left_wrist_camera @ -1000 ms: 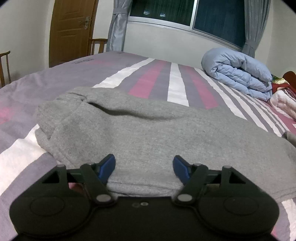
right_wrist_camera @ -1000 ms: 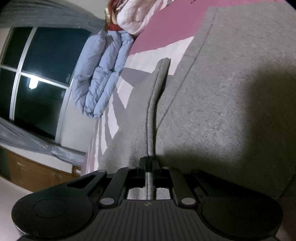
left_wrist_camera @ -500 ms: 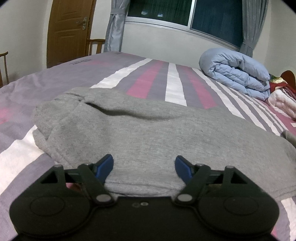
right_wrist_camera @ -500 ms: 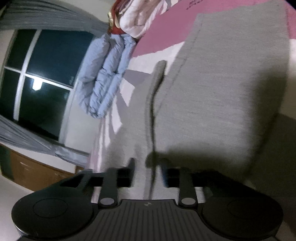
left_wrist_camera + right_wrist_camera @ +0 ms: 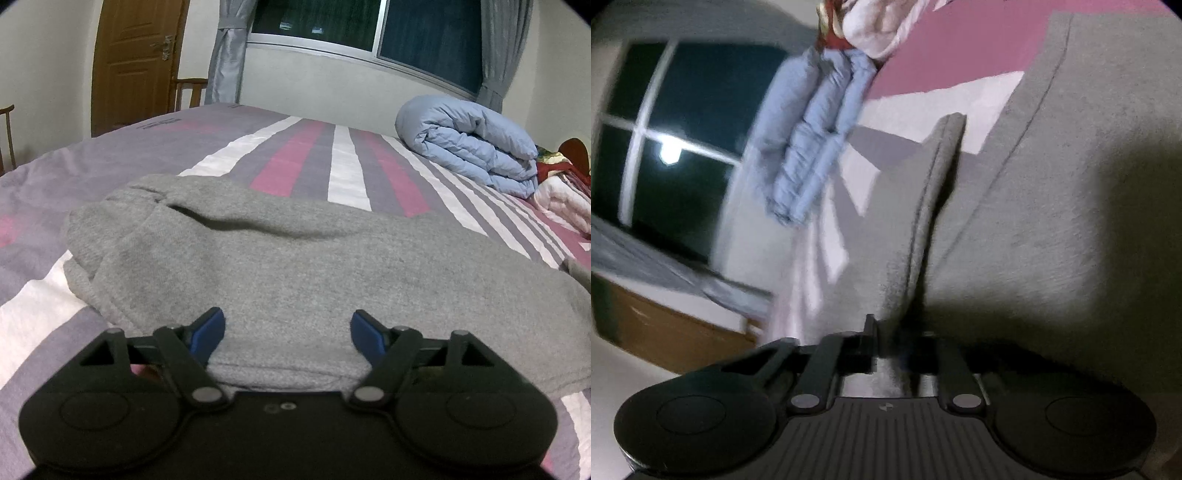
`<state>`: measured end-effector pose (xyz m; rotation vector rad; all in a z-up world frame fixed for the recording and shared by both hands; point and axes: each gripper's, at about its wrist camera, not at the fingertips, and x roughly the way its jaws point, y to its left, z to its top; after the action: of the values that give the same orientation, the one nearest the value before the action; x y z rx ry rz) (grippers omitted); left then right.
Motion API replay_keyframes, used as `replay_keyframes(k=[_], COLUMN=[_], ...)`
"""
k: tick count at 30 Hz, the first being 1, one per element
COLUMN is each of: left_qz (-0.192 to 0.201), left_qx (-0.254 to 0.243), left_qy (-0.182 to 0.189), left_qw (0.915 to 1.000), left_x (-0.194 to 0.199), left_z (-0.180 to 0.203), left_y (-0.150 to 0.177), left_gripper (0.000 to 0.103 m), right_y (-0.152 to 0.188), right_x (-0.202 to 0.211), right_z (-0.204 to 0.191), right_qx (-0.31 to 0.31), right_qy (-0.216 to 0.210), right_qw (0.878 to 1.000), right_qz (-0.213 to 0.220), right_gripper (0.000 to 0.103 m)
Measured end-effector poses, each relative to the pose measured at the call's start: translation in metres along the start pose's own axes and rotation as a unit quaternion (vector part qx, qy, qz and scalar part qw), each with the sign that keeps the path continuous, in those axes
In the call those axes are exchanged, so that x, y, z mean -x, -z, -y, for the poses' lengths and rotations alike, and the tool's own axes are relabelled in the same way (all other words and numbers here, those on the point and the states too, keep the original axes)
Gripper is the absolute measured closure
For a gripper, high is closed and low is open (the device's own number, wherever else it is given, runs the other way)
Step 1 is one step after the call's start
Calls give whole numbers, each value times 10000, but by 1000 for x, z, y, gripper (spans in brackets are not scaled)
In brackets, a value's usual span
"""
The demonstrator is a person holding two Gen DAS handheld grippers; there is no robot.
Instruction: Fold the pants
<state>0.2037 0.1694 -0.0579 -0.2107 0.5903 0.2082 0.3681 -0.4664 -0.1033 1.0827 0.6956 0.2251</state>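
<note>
Left tool (image 5: 287,330) gapes wide over the pants' (image 5: 295,258) near edge; right tool (image 5: 892,341) pinches their raised fold. Striped bed (image 5: 347,166) lies open beyond.

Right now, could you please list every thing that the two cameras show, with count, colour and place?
grey knit pants: one, grey, lying on the bed under both grippers
striped bed sheet: one, purple, pink and white, covering the bed
rolled quilted duvet: one, light blue, far right on the bed
wooden door: one, brown, back left
window: one, dark glass, back wall
curtains: two, grey, beside the window
left gripper: one, black with blue pads, open over the pants
right gripper: one, black, shut on a fold of the pants
</note>
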Motion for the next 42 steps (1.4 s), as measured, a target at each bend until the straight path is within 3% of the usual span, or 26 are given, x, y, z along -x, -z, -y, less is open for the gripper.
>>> replay_keyframes(k=[5,9,12,13,14,15,18,19,23,27,29,31,35,38,40,42], left_qz=[5,8,8,8,8,9,16,18,18,14,7,1,1,7,6,7], left_qx=[11,13,8,2,0,-4,-13,-11,-33,-49,-75,-103,-101,-100,-89,-99], left_qy=[14,36,34,27,26,21,15,15,-3,-14,-34,-47,-38,-29,-9,-13], left_qw=[10000,10000,10000,10000,10000,10000,10000,10000,10000,10000,10000,9999,9999,9999,10000,9999], left_x=[0,-1,-1,-1,0,0,0,0,0,0,-2,-3,-3,-3,-4,-4], left_z=[0,-1,-1,-1,-1,-1,-1,-2,-1,-1,0,1,2,2,2,2], left_y=[0,1,1,1,1,1,1,1,1,1,1,0,0,0,0,0], left_gripper=[34,34,34,34,34,34,34,34,34,33,31,30,30,30,30,30], right_y=[9,34,47,46,44,42,37,34,11,-18,-32,-41,-44,-48,-47,-45], right_x=[49,104,101,93,90,94,112,116,113,100,89,83,90,121,140,142], right_z=[-32,-42,-10,10,26,32,26,25,30,42,40,33,-1,-17,-2,23], right_qx=[844,1189,921,519,149,-65,-75,-56,-136,-330,-182,63,926,1003,855,620], right_qy=[-92,152,825,894,680,476,275,242,417,504,587,761,627,471,650,945], right_qw=[9947,9873,9900,9938,9971,9982,9962,9949,9923,9919,9936,9944,9902,9853,9816,9832], right_qz=[581,1040,674,403,296,358,823,980,1161,1114,948,731,839,1297,1576,1432], right_gripper=[93,93,93,93,93,90,53,46,45,46,62,95,97,97,97,97])
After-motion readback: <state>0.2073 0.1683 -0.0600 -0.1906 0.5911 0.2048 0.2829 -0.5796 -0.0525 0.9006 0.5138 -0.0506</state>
